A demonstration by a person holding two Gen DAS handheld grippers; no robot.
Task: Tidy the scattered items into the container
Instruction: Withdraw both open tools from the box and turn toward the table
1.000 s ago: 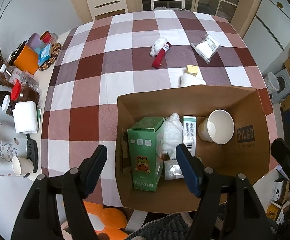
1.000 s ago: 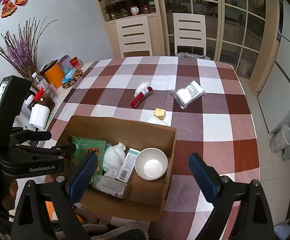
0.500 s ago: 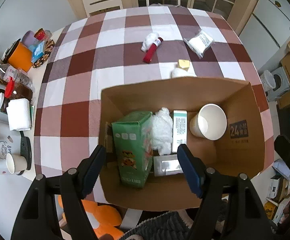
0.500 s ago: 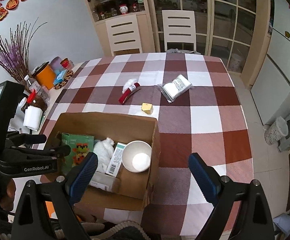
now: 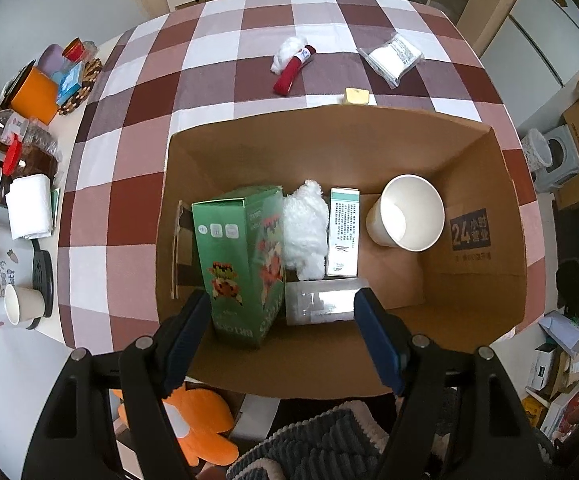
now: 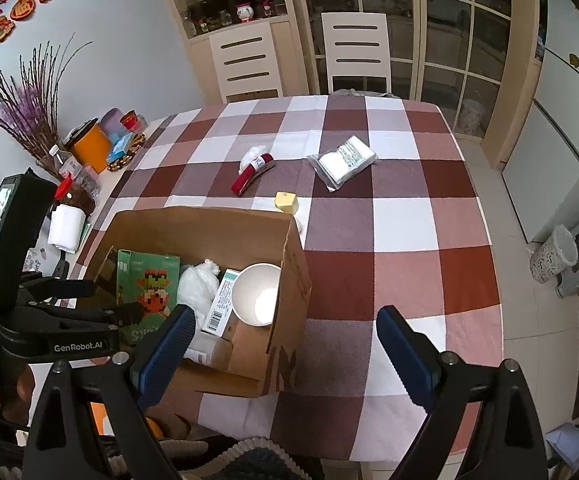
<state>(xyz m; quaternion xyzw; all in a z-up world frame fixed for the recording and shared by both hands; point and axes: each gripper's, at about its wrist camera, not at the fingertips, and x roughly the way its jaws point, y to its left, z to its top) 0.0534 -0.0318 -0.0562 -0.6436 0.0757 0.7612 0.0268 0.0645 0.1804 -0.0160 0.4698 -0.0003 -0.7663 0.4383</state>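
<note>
An open cardboard box (image 5: 469,184) (image 6: 289,280) stands at the table's near edge. It holds a green toy box (image 5: 241,256), a white fluffy wad (image 5: 305,232), a small white-green carton (image 5: 343,236), a paper cup (image 5: 405,216) and a clear packet (image 5: 321,302). Beyond it on the checked cloth lie a red tube (image 5: 289,74) (image 6: 249,176) against a white wad, a clear bag of white pads (image 5: 393,58) (image 6: 343,162) and a yellow block (image 5: 356,96) (image 6: 286,201). My left gripper (image 5: 282,298) hangs open over the box's near part, pointing down. My right gripper (image 6: 285,316) is open and empty, above the box's right wall.
Along the table's left edge stand an orange tub (image 5: 35,94), bottles, a tissue roll (image 5: 29,206) and a small paper cup (image 5: 21,306). Two white chairs (image 6: 355,48) sit at the far side. An orange plush (image 5: 201,424) lies below the near edge.
The left gripper has come down and in over the box, which now fills more of its view. The right gripper has shifted slightly. Neither gripper's jaws have changed.
</note>
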